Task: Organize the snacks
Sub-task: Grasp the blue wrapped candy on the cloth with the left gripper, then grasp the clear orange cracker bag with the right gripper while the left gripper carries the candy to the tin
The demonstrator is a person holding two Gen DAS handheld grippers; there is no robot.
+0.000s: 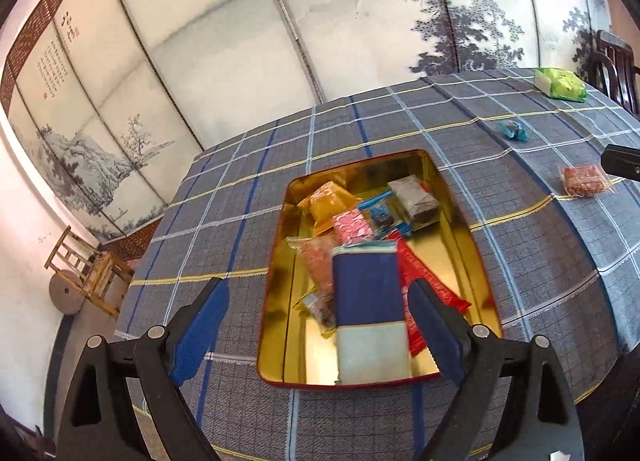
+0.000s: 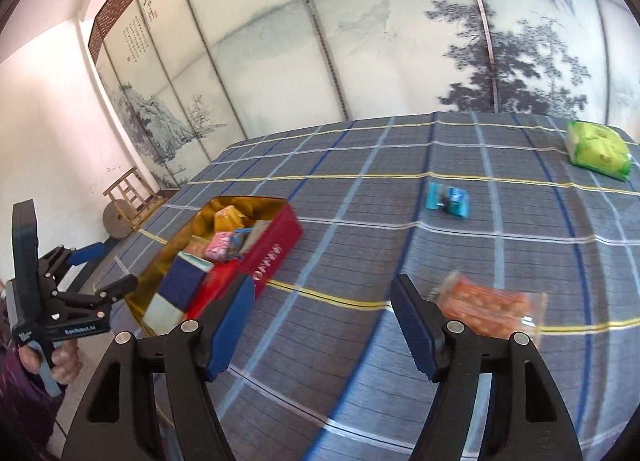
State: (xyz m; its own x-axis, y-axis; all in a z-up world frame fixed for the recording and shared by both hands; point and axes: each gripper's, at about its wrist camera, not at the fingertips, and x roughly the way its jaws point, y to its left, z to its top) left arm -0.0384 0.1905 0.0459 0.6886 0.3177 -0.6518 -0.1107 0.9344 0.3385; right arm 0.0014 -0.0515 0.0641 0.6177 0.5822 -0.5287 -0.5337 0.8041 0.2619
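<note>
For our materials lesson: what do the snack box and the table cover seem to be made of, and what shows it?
Snack box: probably tin-plated metal, glossy gold inside, red outside; its inner walls mirror the packets. Table cover: seemingly woven cloth, matte; it shows a fine checked weave and no shine.

Bright even daylight, fisheye-bent edges (dark corner vignette), motion blur in the right wrist view.
</note>
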